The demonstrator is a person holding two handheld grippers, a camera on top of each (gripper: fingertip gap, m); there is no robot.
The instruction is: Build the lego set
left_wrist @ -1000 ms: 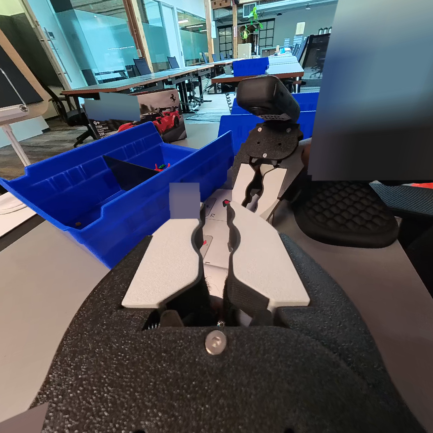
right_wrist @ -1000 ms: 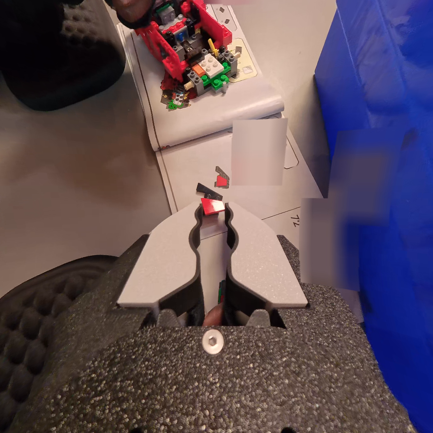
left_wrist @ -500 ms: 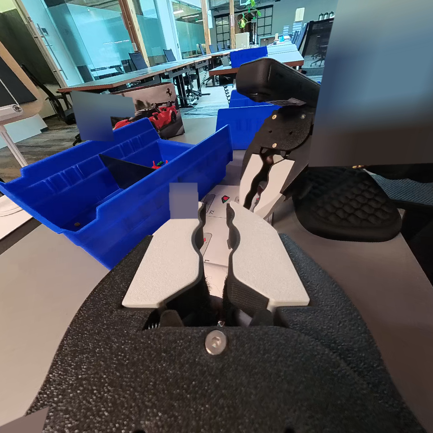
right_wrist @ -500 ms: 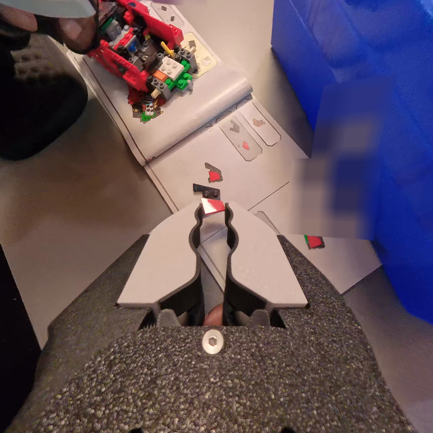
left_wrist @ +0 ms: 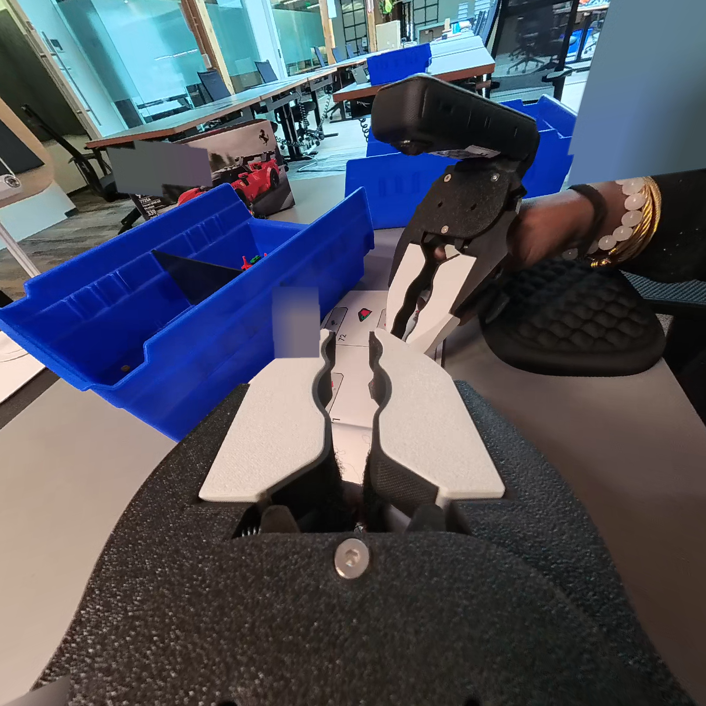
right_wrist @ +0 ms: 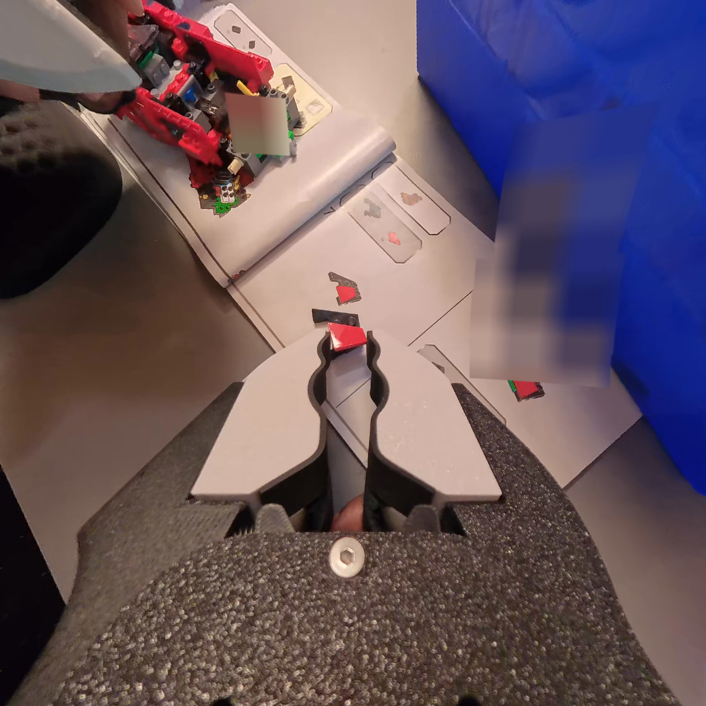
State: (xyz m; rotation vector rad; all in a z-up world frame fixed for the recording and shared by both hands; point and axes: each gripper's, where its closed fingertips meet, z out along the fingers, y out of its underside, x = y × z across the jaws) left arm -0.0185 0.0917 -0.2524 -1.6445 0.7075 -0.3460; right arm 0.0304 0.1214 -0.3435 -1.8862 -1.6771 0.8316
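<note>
In the right wrist view my right gripper (right_wrist: 347,338) is shut on a small red wedge tile (right_wrist: 345,336), held just above the open instruction booklet (right_wrist: 305,214). A black wedge plate (right_wrist: 334,316) lies on the page right beyond the tips. The half-built red Lego car (right_wrist: 191,107) sits at the booklet's far left, where a fingertip touches it and a grey finger of my left gripper (right_wrist: 57,57) shows. In the left wrist view my left gripper (left_wrist: 352,337) is slightly open and empty. The right gripper (left_wrist: 414,332) points down at the page just ahead of it.
A big blue bin (left_wrist: 191,324) stands left of the booklet and fills the right side of the right wrist view (right_wrist: 573,95). A black honeycomb cushion (left_wrist: 573,324) lies to the right. The Lego set box (left_wrist: 244,172) and more blue bins (left_wrist: 382,191) stand behind. The left gripper's tips are roughly 11 centimetres from the right gripper's.
My right gripper has risen and tilted with the red tile still in it, staying over the black plate. My left gripper has barely moved.
</note>
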